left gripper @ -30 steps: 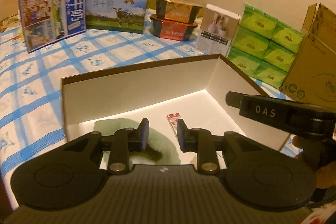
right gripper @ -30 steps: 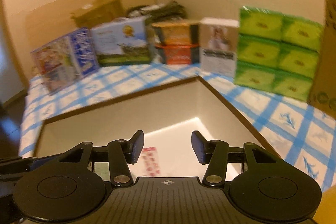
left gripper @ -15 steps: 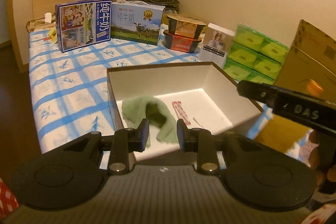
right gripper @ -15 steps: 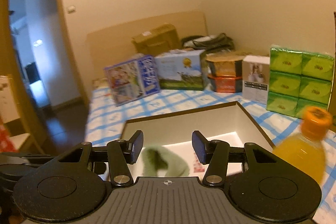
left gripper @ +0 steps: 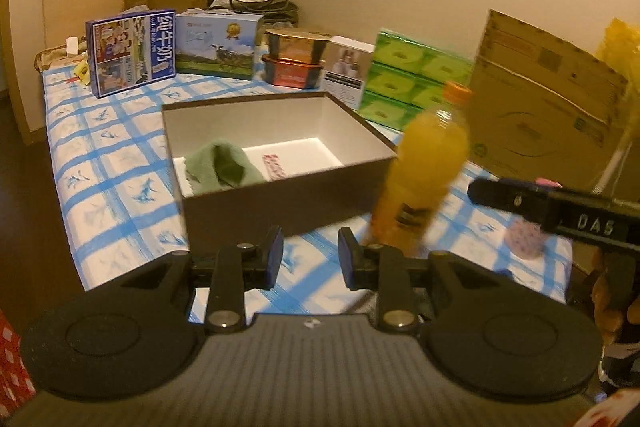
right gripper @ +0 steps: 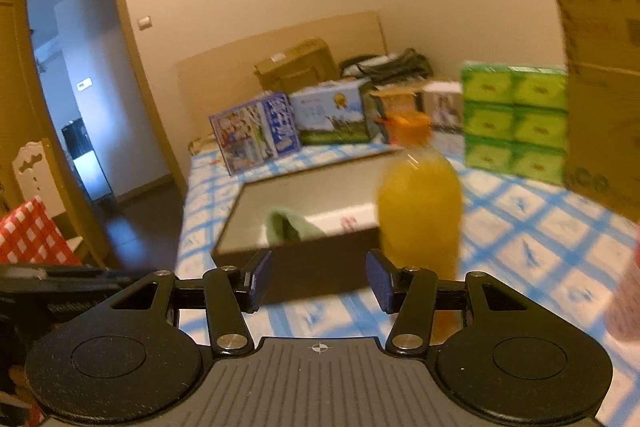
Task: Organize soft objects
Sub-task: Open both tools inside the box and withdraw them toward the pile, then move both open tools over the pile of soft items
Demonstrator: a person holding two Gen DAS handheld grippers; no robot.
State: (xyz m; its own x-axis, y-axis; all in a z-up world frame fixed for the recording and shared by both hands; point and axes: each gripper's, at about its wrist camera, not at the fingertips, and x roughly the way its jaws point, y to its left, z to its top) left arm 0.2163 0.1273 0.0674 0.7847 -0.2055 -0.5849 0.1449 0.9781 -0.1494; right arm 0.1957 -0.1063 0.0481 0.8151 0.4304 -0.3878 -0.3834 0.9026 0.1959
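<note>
Green cloth (left gripper: 218, 167) half hidden by box wall (left gripper: 280, 203); bottle (left gripper: 428, 163) blurred.

A blue-checked bed (left gripper: 120, 187) carries an open box (left gripper: 280, 203), orange bottle (left gripper: 424, 171) and cartons (left gripper: 132, 55).

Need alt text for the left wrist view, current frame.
The left gripper, its jaws opening with nothing between them, points at an open box holding a green cloth and a small red packet. An orange juice bottle stands right of it on a blue-checked tablecloth.
</note>
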